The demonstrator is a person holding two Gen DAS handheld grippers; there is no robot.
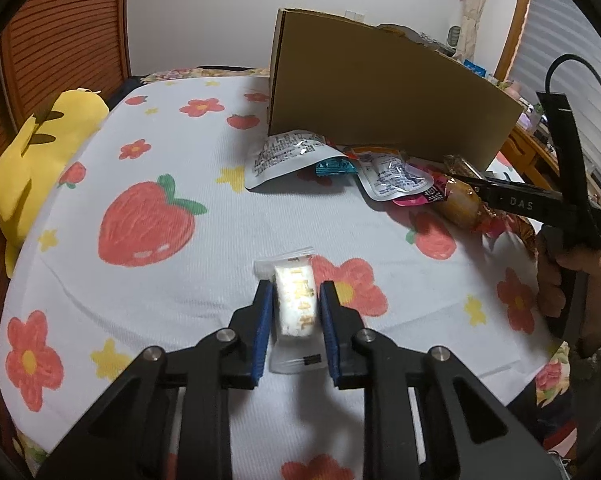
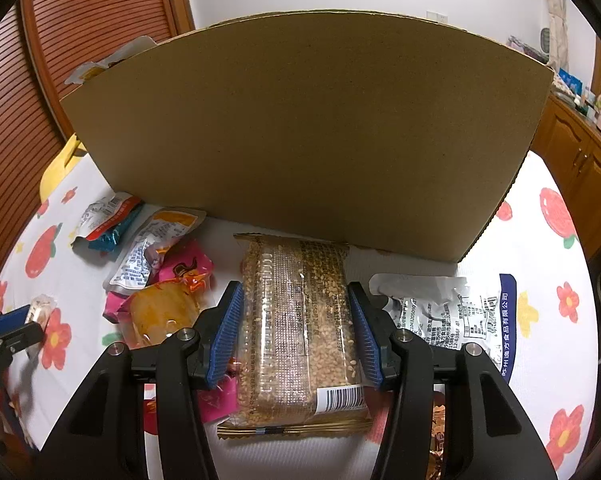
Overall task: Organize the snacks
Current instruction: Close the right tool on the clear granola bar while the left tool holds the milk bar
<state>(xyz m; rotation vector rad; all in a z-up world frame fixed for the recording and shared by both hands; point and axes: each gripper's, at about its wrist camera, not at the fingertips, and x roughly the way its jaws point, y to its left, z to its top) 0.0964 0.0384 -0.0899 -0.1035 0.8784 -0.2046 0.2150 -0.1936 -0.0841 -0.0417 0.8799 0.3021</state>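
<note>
My left gripper (image 1: 294, 294) is shut on a small white wrapped candy (image 1: 293, 300), just above the flowered cloth. My right gripper (image 2: 295, 292) is closed around a long clear pack of sesame bars (image 2: 296, 320), its blue pads touching both sides, in front of the cardboard box (image 2: 300, 132). A pile of snack packets lies left of it: an orange pouch (image 2: 160, 316), a pink wrapper (image 2: 184, 268), a silver-orange sachet (image 2: 156, 248). In the left wrist view the box (image 1: 380, 92) stands at the back with the pile (image 1: 340, 168) at its foot.
A white packet with blue print (image 2: 452, 316) lies right of the sesame pack. A yellow plush toy (image 1: 40, 152) sits at the table's left edge. A wooden cabinet (image 2: 580, 168) stands to the right beyond the table. The strawberry-print cloth (image 1: 148, 220) covers the table.
</note>
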